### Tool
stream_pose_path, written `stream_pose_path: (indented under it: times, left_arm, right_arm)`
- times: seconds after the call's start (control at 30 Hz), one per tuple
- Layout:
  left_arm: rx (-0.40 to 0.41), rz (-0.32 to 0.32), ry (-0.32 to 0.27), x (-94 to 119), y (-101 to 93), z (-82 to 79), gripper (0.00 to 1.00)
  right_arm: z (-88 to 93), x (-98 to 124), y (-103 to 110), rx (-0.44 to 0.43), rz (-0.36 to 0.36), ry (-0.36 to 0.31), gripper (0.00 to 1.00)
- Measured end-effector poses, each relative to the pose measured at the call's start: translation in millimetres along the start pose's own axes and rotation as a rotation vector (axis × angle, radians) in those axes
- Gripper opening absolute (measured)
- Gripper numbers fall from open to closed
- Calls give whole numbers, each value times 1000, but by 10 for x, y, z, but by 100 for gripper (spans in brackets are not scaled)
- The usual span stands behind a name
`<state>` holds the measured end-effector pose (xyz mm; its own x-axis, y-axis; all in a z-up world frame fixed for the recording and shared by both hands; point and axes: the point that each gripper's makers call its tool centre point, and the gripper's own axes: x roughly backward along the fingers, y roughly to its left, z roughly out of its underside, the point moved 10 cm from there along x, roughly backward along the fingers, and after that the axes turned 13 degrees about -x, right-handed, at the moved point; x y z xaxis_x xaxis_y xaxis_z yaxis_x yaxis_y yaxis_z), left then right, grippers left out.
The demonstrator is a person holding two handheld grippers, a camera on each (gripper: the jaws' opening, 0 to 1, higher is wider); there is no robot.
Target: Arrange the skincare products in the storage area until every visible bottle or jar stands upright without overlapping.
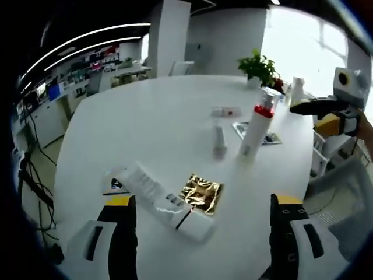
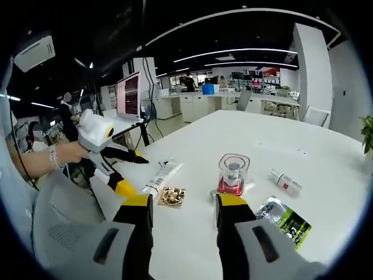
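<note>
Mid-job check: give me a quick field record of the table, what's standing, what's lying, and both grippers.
surface: white round table
standing: tall white bottle with red band and clear cap
lying: long white tube; small white tube; small white bottle with red mark
flat: gold foil sachet
left gripper: open, empty
right gripper: open, empty

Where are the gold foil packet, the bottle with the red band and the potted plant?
Gold foil packet [image 1: 201, 193], left gripper view, middle of the crinkled foil.
Bottle with the red band [image 1: 257, 129], left gripper view, its white body.
Potted plant [image 1: 257, 66], left gripper view, its green leaves.
</note>
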<state>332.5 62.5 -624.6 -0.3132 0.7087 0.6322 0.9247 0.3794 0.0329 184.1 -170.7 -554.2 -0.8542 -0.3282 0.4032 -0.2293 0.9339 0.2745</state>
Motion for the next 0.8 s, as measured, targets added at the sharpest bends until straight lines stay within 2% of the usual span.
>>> stream_pose_path:
  times: [0.17, 0.4, 0.5, 0.6, 0.8]
  left_arm:
    - [39, -19, 46, -127, 82, 75, 91]
    - [66, -29, 72, -265, 174, 77, 84]
    - [103, -18, 87, -321, 211, 80, 77]
    - [98, -19, 98, -361, 233, 80, 77]
    - [101, -16, 165, -466, 308, 103, 75]
  right_arm:
    - [10, -12, -5, -7, -19, 10, 38]
    - [1, -19, -3, -14, -25, 0, 37]
    - [1, -5, -16, -14, -20, -5, 37]
    - [11, 7, -31, -20, -18, -5, 37]
    - [37, 15, -40, -32, -18, -6, 37]
